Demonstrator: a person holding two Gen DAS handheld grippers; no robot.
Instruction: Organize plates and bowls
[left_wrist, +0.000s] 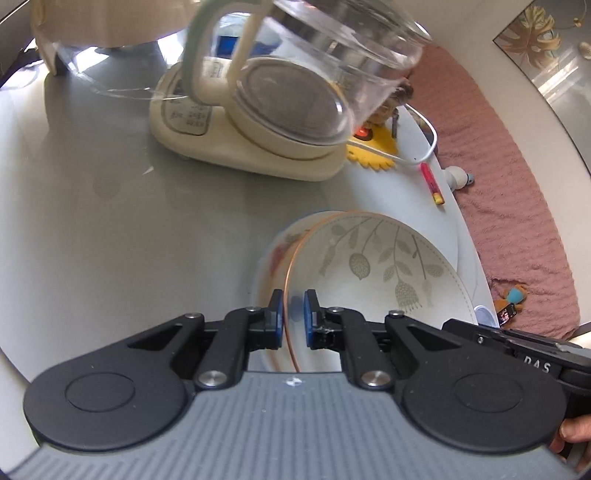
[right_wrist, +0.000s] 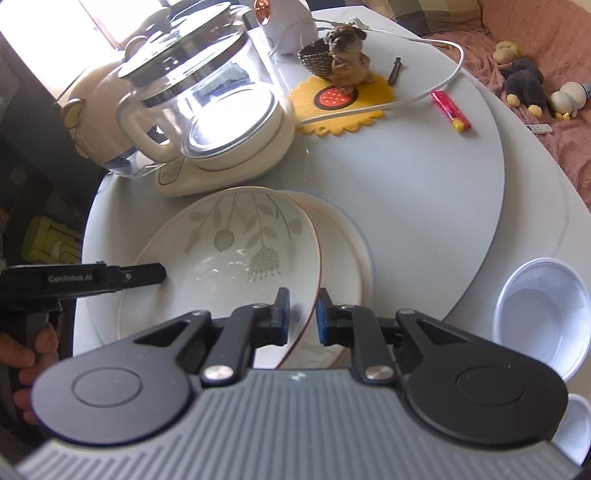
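Plates between my two grippers: left gripper (left_wrist: 294, 314) clenched on leaf-pattern plate (left_wrist: 384, 266) rim, right gripper (right_wrist: 303, 314) clenched on opposite rim, white bowl (right_wrist: 543, 314) lying to right on surface (right_wrist: 424, 206).

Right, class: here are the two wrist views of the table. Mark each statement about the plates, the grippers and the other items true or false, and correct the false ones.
1. Both grippers clamp the rim of the leaf-patterned plate. True: the left gripper and the right gripper grip opposite edges.
2. The leaf-patterned plate sits alone on the table. False: another plate lies under it.
3. The glass kettle lies on its side. False: it stands upright on its cream base.
4. The dog figurine stands on the yellow sunflower mat. True.
5. The pink lighter lies inside the white plastic bowl. False: it lies on the table.
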